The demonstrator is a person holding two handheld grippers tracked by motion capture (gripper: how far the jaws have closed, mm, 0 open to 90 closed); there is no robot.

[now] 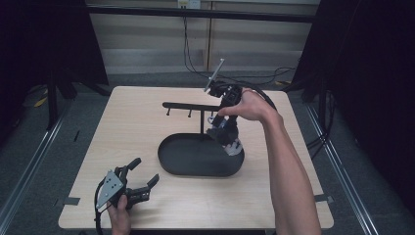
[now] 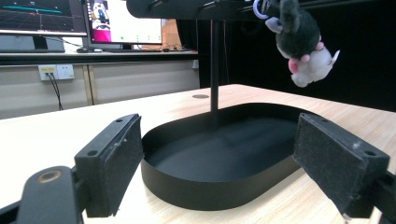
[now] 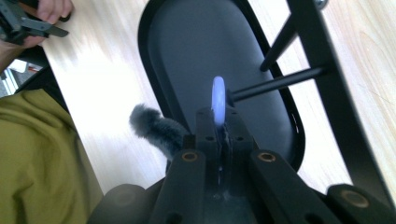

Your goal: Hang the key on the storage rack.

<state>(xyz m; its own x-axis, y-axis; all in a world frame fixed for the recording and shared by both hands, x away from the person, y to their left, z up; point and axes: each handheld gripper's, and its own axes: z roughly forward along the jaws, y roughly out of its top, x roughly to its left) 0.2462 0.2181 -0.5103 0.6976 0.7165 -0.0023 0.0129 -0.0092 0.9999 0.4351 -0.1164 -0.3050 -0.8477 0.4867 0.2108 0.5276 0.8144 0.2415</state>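
Right gripper (image 3: 218, 122) is pinching the ring (image 3: 218, 100) of a plush keychain, jaws pressed together on it, and holding it right at the tip of a peg (image 3: 275, 83) on the black stand (image 1: 201, 117). The plush (image 1: 226, 136) is dangling below the gripper, over the right end of the oval tray (image 1: 169, 164) at the stand's foot; in the left gripper view the plush (image 2: 302, 42) is hanging grey and white under the top bar (image 2: 187, 8). Whether the ring is already over the peg tip or just touching it, I cannot tell.

Left gripper (image 1: 142, 178) is sitting spread wide near the front left of the table (image 1: 122, 122), holding nothing, its pads (image 2: 116, 158) facing the tray wall.

Risks, as I judge them: the ring is edge-on to the peg, so a small misalignment is likely to bump the tip instead of threading it. Letting go too soon would be dropping the plush into the tray. Pushing hard on the peg could be tipping the stand, since nothing is bracing it. The swinging plush may also be tugging the ring off line.

Table is light wood, bare apart from the stand. Behind it, a pale wall with cables (image 1: 188, 54) trailing down, dark curtains at both sides; monitors (image 2: 77, 21) on a desk show in the left gripper view.
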